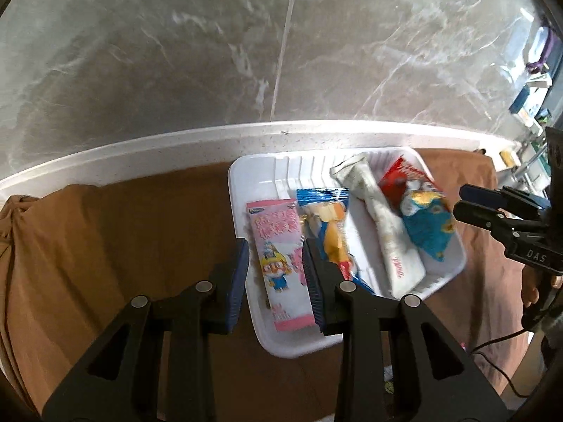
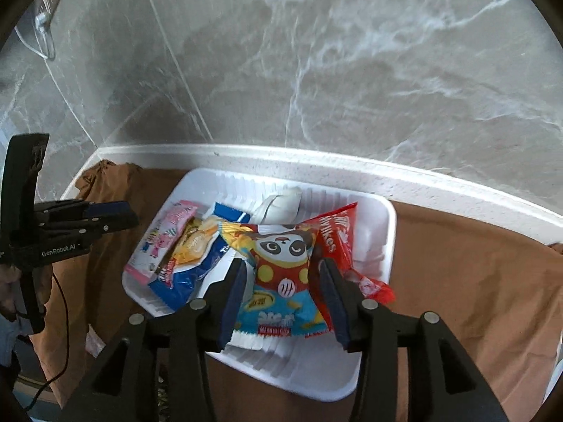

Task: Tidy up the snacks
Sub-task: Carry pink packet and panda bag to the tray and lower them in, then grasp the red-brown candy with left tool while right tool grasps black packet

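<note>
My left tongs stood open above the near left corner of the white tray, holding nothing. Between their blue pads lay the pink snack packet with a cartoon penguin, flat on the tray floor below them; I could not tell whether the pads touched it. Just right of it, partly behind my right-hand pad, lay the blue-and-yellow packet. Further right were a long white packet and, beyond it, the blue panda packet lying over a red packet.

My right tongs were also open, hovering over the near side of the same tray. The panda packet lay between and below the pads, its lower edge toward me; the pads did not appear to be pressing it. The red packet sat under its right side, passing beneath my right pad.

From the left camera, the right tongs showed at the tray's right edge, beside the panda packet. The tray rested on a brown cloth spread over the worktop, near a white ledge below a grey marble wall.
</note>
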The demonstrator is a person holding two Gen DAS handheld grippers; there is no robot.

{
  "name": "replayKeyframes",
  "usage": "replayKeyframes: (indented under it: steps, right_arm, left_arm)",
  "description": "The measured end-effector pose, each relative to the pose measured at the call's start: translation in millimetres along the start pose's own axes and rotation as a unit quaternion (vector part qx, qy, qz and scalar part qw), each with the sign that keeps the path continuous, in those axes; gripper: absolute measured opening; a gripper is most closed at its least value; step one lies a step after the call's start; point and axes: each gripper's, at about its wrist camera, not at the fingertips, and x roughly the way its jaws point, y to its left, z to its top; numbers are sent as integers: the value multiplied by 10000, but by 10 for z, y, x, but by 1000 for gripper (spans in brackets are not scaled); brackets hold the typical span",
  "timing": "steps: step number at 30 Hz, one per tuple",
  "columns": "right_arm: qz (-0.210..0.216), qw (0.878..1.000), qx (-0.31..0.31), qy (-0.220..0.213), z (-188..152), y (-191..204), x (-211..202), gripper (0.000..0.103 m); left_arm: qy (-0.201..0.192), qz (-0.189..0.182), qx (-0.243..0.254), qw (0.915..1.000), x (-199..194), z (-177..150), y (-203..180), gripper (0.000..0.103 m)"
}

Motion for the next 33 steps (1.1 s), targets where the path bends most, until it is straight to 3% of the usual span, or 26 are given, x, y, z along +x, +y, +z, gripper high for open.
replayKeyframes:
  steps: [4,15,23,33]
  right_arm:
    - [133,9998,54,-114,-138,49,-283,48]
    - [478,9980,-257,315,-1053,399,-645,50]
    - [574,9943,-522,726,-1512,623,-582,50]
    - [567,9913,-831,850,-1617,817,-491,50]
  left_arm:
    - [-66,-124,-108,9998,-226,-201,-94,41]
    - [419,-431,50,9982,-626,-1226,-563,41]
    - [989,-704,451,9916,-564,-1908,-1072,42]
    - [1183,-738,571,9886,-330,-2104,-1297,42]
